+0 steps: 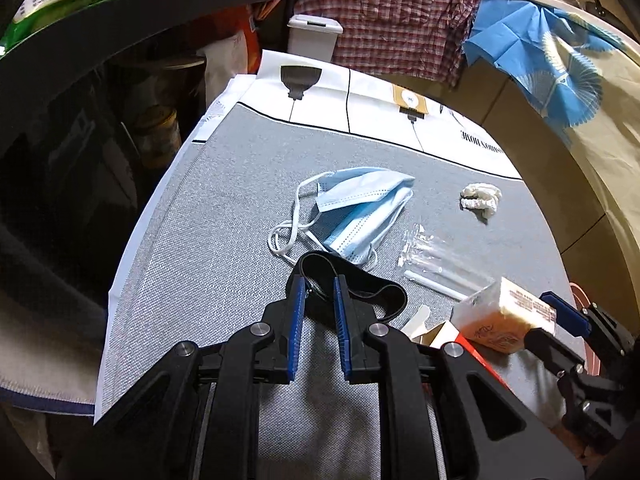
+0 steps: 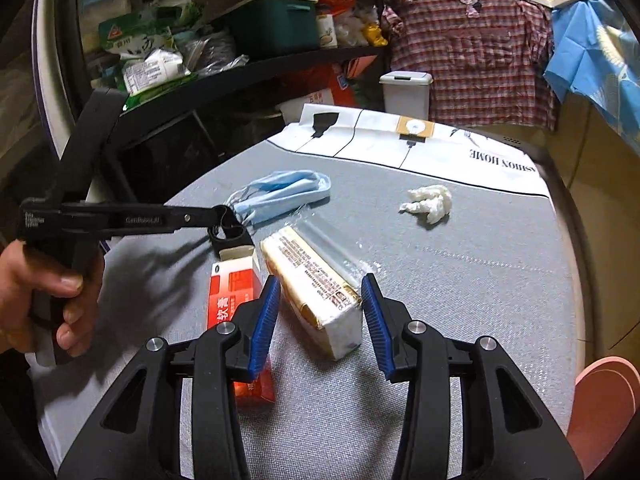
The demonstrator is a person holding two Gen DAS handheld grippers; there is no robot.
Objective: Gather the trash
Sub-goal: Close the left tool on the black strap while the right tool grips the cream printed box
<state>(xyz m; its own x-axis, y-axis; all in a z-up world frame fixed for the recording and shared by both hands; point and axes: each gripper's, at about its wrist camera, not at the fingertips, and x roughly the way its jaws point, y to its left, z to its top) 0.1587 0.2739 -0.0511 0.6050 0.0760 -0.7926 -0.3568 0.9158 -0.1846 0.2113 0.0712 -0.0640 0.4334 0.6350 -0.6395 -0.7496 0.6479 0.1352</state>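
A grey cloth covers the table (image 1: pixel 224 208), which holds several pieces of litter. My left gripper (image 1: pixel 319 284) is shut on a black elastic band (image 1: pixel 360 272), and the band's loop droops below the tip (image 2: pixel 228 240). Just beyond it lies a blue face mask (image 1: pixel 360 208), and a crumpled white tissue (image 1: pixel 480 198) sits farther right. My right gripper (image 2: pixel 321 280) is shut across the near end of a yellow-and-white packet (image 2: pixel 316 292). The packet rests partly on a clear plastic wrapper (image 2: pixel 332 248). A red box (image 2: pixel 232 292) lies left of the packet, beside a white stick (image 1: pixel 432 285).
A white lidded bin (image 2: pixel 406 92) stands past the table's far edge, under a hanging checked shirt (image 2: pixel 472 52). Dark shelves packed with goods (image 2: pixel 240 76) run along the left. A hand (image 2: pixel 48 280) holds the left tool. Something pink (image 2: pixel 600 400) sits off the right edge.
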